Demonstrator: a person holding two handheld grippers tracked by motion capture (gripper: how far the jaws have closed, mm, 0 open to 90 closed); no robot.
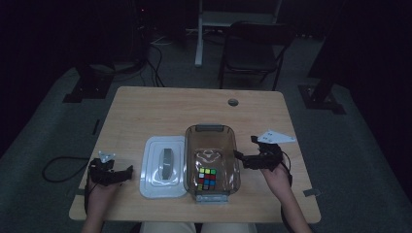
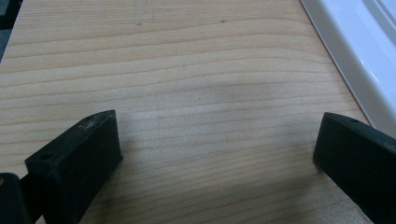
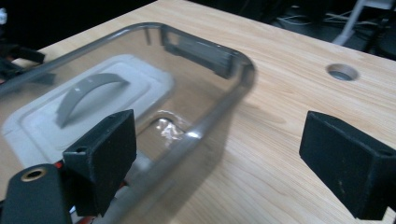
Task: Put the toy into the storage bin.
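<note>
Forearms enter from the near edge of a wooden table (image 1: 145, 104). The left tool (image 1: 112, 173) rests near the table's front left, jaws spread wide over bare wood and holding nothing. Just beside it lies a white lid (image 1: 163, 167) with a grey handle, flat on the table. Touching the lid's right side stands a clear plastic bin (image 1: 212, 131), open on top, with a colourful puzzle cube (image 1: 207, 178) inside at its near end. The right tool (image 1: 248, 158) sits at the bin's right wall, jaws wide apart, one either side of the rim, gripping nothing. Farther back, a cable hole (image 1: 233, 102) marks the table; a dark folding chair (image 1: 252, 48) stands beyond.
</note>
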